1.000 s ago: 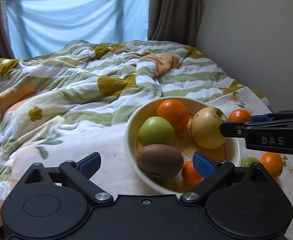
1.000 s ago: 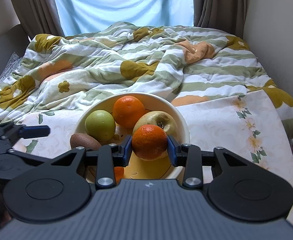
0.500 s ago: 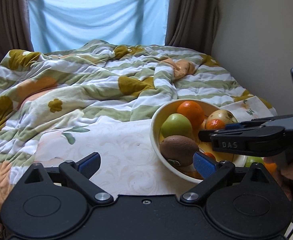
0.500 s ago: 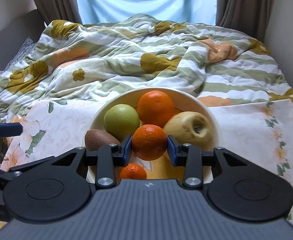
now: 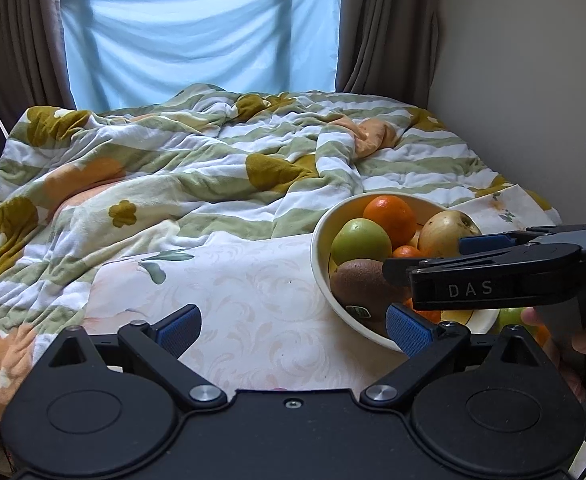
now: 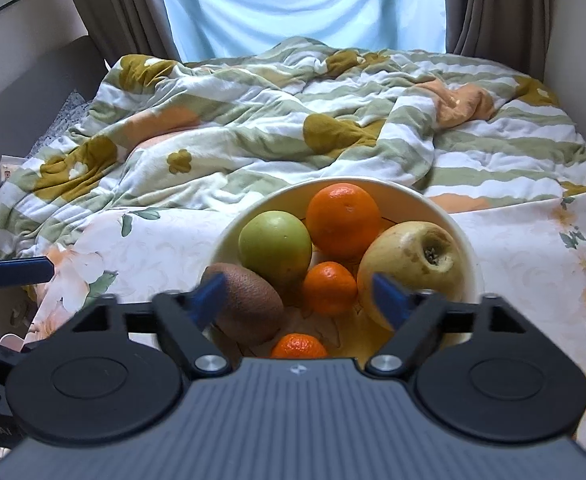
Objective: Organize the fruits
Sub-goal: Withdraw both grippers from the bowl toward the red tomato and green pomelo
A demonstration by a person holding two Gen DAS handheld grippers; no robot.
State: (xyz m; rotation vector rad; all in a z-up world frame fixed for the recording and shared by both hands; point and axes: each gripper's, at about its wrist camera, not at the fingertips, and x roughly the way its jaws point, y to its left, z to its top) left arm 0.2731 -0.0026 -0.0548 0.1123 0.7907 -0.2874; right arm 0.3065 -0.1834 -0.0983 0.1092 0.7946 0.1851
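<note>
Right wrist view: right gripper spread wide, empty, above bowl, small orange between fingers, apparently dropped; left gripper open, idle.

Fruits in bowl on bed

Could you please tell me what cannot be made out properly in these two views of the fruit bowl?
- Left wrist view: the right hand-held gripper hides much of the bowl, including most of the small mandarin.
- Left wrist view: green fruit outside the bowl is mostly hidden; type unclear.
- Right wrist view: the near mandarin is cut off by the gripper body.
- Right wrist view: fingertips are motion-blurred.
</note>
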